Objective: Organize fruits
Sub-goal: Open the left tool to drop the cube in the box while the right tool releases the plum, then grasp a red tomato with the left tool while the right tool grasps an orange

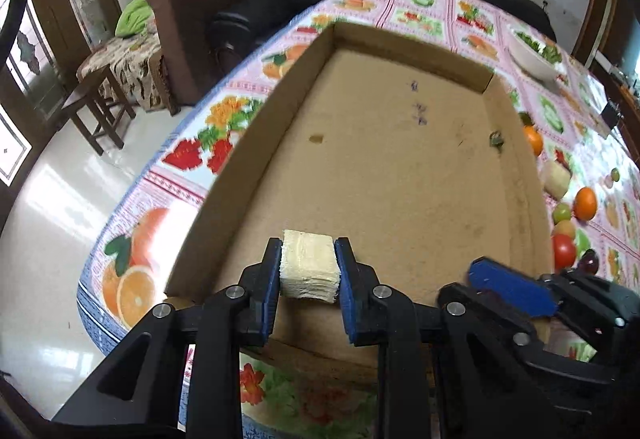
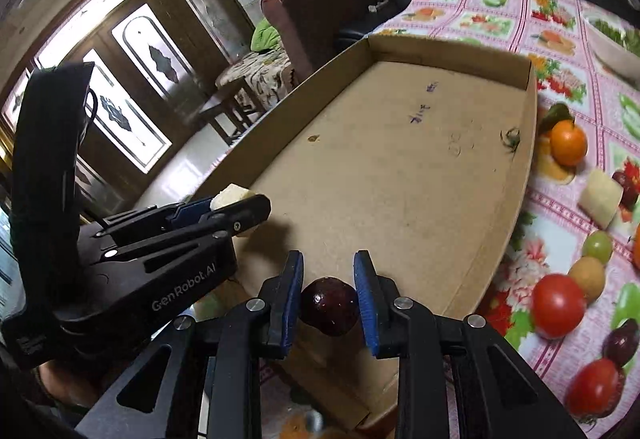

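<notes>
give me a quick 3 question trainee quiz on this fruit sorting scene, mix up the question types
1. True or false: the cardboard tray already holds several oranges.
2. Multiple choice: what sits between the pads of the left gripper? A) a tomato B) a pale cream block C) a green grape
3. Fill in: the right gripper carries a dark ______ fruit over the near end of the tray.

Key:
1. False. The tray floor is bare except for a small green stem scrap; the oranges lie outside on the tablecloth.
2. B
3. Purple (dark reddish purple, round).
</notes>
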A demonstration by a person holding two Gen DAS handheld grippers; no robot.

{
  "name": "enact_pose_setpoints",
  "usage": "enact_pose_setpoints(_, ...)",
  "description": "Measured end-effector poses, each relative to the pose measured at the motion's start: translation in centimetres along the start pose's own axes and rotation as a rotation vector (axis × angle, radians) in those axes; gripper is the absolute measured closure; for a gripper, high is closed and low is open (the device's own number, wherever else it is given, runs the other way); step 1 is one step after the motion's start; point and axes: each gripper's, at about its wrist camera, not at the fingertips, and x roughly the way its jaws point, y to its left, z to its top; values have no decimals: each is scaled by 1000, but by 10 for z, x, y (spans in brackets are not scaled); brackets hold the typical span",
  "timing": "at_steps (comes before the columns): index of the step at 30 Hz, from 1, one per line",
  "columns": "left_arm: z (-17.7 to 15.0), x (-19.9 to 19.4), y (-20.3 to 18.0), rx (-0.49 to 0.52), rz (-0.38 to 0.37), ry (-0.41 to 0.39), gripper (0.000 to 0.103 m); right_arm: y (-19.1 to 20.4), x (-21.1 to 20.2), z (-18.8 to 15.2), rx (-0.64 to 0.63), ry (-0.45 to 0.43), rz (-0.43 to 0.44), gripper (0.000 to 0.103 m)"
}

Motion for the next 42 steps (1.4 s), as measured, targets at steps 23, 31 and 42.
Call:
enact_pose_setpoints(23,-11,-46,-1,-91,-85,-55,58,-47,-93,-33,122,-167,-29,57)
enact_pose_setpoints(31,-32,-76,-51,18,-233,-66,54,-91,-143,-79,198,-208,-180,57)
enact_pose_setpoints(42,-59,-81,-126,179,-341,5,54,-132,-178,-115,297,-252,-253,57)
